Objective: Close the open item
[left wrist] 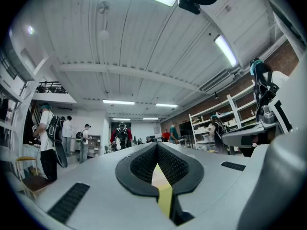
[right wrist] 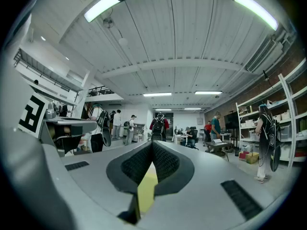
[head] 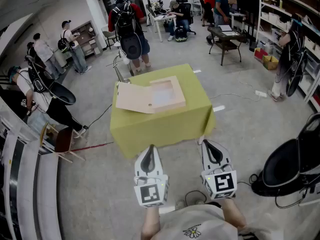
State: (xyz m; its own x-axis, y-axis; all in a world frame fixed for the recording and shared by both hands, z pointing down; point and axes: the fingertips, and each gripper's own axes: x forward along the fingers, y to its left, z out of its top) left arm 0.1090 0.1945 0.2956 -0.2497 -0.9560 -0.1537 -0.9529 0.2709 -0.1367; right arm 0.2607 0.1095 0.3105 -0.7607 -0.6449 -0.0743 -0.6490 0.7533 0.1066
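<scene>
A flat light-brown box (head: 167,94) lies open on a table draped in a yellow-green cloth (head: 160,126). Its lid (head: 134,98) is folded out to the left and rests on the cloth. In the head view my left gripper (head: 149,153) and right gripper (head: 208,145) hang side by side in front of the table's near edge, well short of the box. Both are shut with nothing in them. In the left gripper view the left gripper (left wrist: 157,146) has its tips together, with only a sliver of yellow cloth showing below. The right gripper (right wrist: 152,143) looks the same in its own view.
A person with a black backpack (head: 128,24) stands just behind the table. Other people stand at the left wall and at the far desks. A dark round seat (head: 295,164) is at the right, a wooden chair (head: 62,141) at the left, and shelves (head: 290,14) line the right wall.
</scene>
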